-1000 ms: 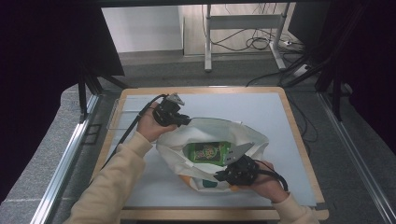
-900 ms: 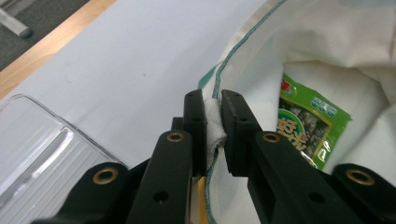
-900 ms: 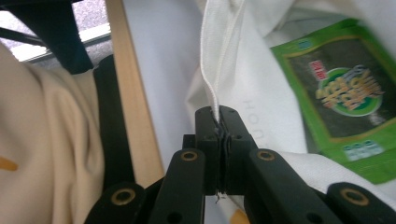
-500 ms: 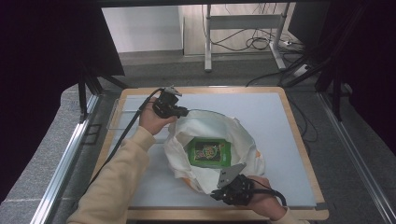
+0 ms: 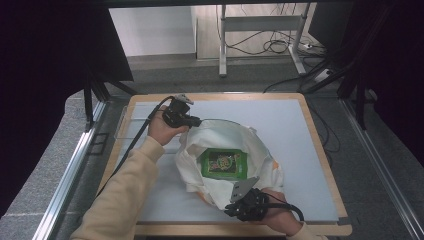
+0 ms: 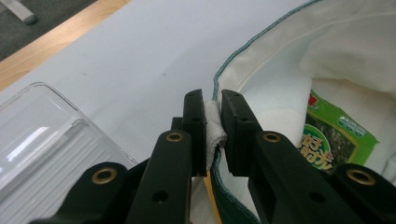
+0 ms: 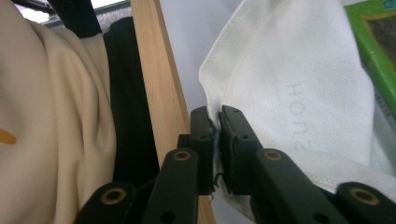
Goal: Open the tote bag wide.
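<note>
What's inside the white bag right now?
A green snack packet lies flat inside the white bag, which both grippers hold open by its rim. Anything under the packet or in the bag's folds is covered.

Table (image 5: 310, 145): pale blue-grey top, light wood rim, set inside metal frame. Aluminium rails (image 5: 67, 185) along left and right sides. Floor (image 5: 35, 175): grey speckled carpet around table; beyond far edge, strip of lighter wood-tone floor. Black curtains (image 5: 45, 55) hang at left and right, dark. White wall panel (image 5: 150, 30) at back left. Metal stand (image 5: 260, 25) with grey legs at back centre. Black cables (image 5: 280, 46) coiled beneath it; power strip (image 5: 320, 75) near right curtain. Light even, from above.
</note>
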The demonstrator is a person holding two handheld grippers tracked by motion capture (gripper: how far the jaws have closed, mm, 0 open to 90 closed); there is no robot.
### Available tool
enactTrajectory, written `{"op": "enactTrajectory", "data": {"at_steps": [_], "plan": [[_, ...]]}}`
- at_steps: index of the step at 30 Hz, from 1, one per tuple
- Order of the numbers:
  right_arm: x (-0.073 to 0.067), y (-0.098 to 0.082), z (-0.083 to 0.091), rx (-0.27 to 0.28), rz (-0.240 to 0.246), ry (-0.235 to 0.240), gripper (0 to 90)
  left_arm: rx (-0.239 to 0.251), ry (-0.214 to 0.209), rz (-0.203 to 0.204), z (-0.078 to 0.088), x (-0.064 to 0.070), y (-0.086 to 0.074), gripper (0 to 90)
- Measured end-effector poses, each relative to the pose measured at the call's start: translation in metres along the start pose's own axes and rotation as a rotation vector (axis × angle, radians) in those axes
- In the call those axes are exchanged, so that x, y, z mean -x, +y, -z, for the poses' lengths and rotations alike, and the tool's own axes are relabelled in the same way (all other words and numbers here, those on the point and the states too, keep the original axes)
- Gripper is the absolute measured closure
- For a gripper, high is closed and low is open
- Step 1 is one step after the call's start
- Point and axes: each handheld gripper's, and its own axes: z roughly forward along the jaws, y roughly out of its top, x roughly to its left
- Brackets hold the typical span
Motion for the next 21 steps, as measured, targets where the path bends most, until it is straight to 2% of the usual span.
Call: {"op": "enactTrajectory", "data": {"at_steps": [3, 6, 9, 16, 21], "plan": [[0.0, 0.001, 0.002, 0.011, 0.002, -0.004, 74.2, -0.002, -0.01, -0.017, 0.002, 0.003, -0.001, 80.8], [-0.003, 0.003, 0.006, 0.026, 0.023, -0.036, 68.1, -0.008, -0.009, -0.039, 0.004, 0.008, -0.002, 79.9], [-0.003, 0.003, 0.011, 0.055, 0.02, -0.057, 62.1, -0.005, -0.01, -0.055, 0.009, 0.012, -0.003, 77.3], [0.0, 0.006, 0.026, 0.126, -0.002, -0.078, 53.6, 0.021, -0.001, -0.087, 0.029, 0.023, -0.009, 53.1], [0.004, 0.009, 0.038, 0.171, -0.012, -0.094, 52.9, 0.04, -0.001, -0.107, 0.045, 0.031, -0.018, 47.3]]}}
